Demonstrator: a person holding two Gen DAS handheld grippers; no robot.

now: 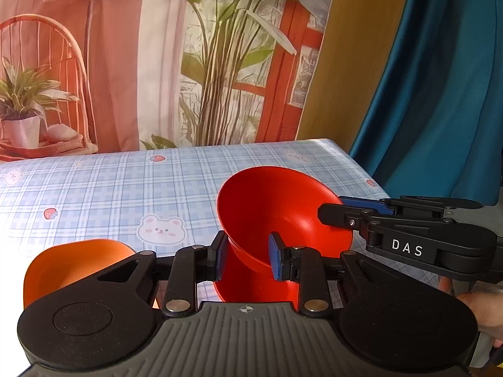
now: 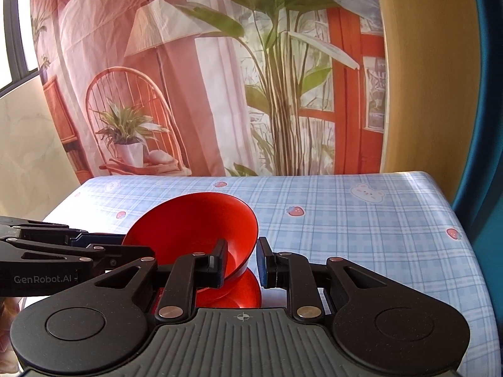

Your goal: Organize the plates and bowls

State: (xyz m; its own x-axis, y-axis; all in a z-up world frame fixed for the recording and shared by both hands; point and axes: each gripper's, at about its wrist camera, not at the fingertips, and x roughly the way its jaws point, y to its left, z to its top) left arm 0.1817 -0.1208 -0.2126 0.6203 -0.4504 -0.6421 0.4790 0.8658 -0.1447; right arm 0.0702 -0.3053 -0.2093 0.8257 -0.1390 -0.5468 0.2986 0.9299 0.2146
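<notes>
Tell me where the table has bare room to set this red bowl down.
Bare cloth lies behind the red bowl up to the table's far edge, and on to its right edge. Crowded near you: both grippers, the orange bowl at left.

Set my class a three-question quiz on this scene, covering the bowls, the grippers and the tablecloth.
1. True or false: only the left gripper holds the red bowl.
2. The second bowl, at the left of the left wrist view, is: A blue, B orange, C white.
3. Fill in: the tablecloth shows strawberries and ____.

Key:
1. False. The right gripper also clamps its rim.
2. B.
3. Bears.
</notes>
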